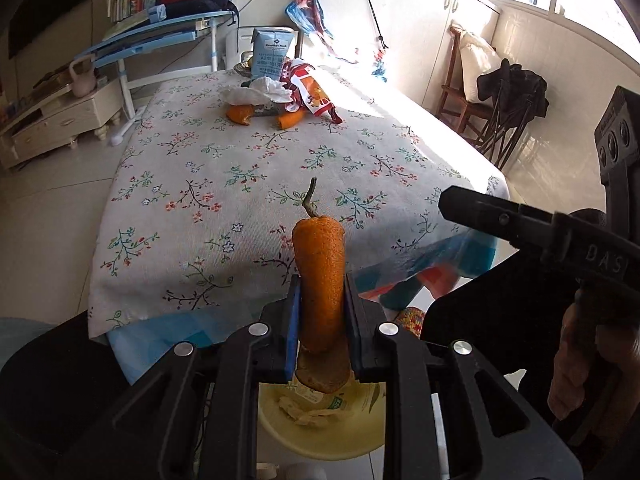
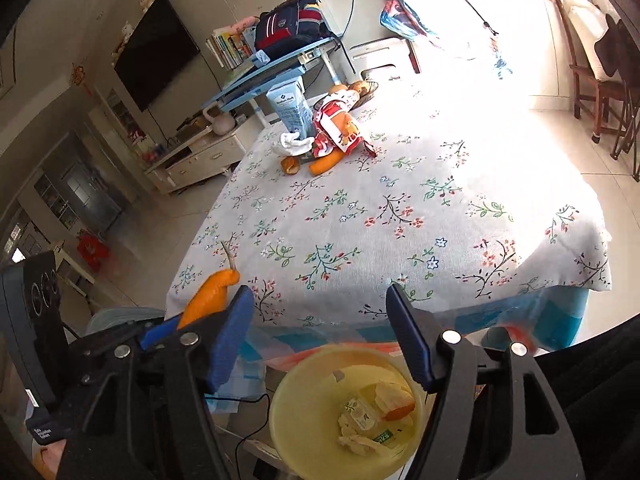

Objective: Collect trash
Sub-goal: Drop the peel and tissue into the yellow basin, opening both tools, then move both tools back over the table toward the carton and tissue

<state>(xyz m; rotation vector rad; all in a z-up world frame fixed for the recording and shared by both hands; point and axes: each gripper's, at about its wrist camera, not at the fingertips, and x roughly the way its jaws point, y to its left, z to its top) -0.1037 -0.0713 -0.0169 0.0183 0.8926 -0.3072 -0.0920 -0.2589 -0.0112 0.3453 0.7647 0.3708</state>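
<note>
Across the floral table (image 2: pixel 420 184), a milk carton (image 2: pixel 289 110), snack wrapper (image 2: pixel 338 126) and peels sit at the far end. Below the near edge stands the yellow bin (image 2: pixel 296 392). Above it, the left gripper (image 1: pixel 322 312) clamps an orange peel (image 1: pixel 320 272); the right gripper (image 2: pixel 320 332) gapes, holding nothing.

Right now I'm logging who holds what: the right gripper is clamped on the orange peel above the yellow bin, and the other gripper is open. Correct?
Not quite: the sides are swapped. The left gripper is clamped on the orange peel above the yellow bin, as the left wrist view shows; the right gripper is the open, empty one.
</note>
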